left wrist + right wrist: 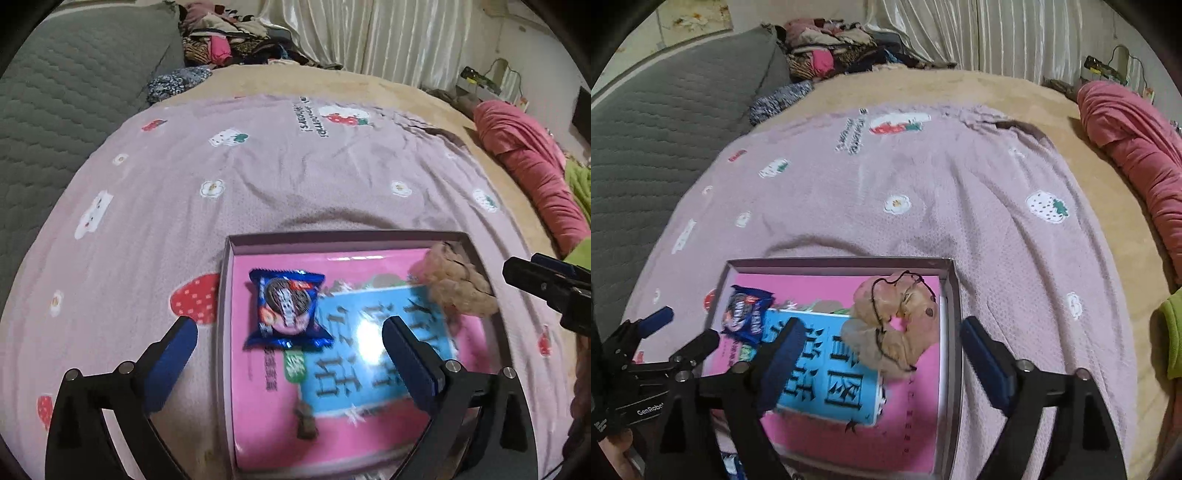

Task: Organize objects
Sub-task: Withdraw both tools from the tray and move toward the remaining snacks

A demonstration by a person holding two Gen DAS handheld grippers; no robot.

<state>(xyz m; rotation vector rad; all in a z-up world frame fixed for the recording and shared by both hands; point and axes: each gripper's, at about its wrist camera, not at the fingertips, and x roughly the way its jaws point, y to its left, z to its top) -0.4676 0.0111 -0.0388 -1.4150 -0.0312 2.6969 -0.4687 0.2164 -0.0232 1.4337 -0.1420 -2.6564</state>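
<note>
A shallow grey box [226, 295] [955, 325] lies on the bed and holds a pink and blue book [369, 369] [827, 384]. A blue cookie packet [286, 310] [746, 314] lies on the book at the box's left. A tan fabric scrunchie [458, 284] [897, 325] lies at the box's right. My left gripper [290, 352] is open and empty, just above the packet. My right gripper [882, 350] is open and empty, just above the scrunchie. The right gripper also shows at the left wrist view's right edge [546, 288].
A lilac blanket [295, 177] [960, 192] with strawberry prints covers the bed. A grey quilted headboard [66, 96] is at the left, a clothes pile [834, 48] at the back, a red pillow [1137, 147] at the right.
</note>
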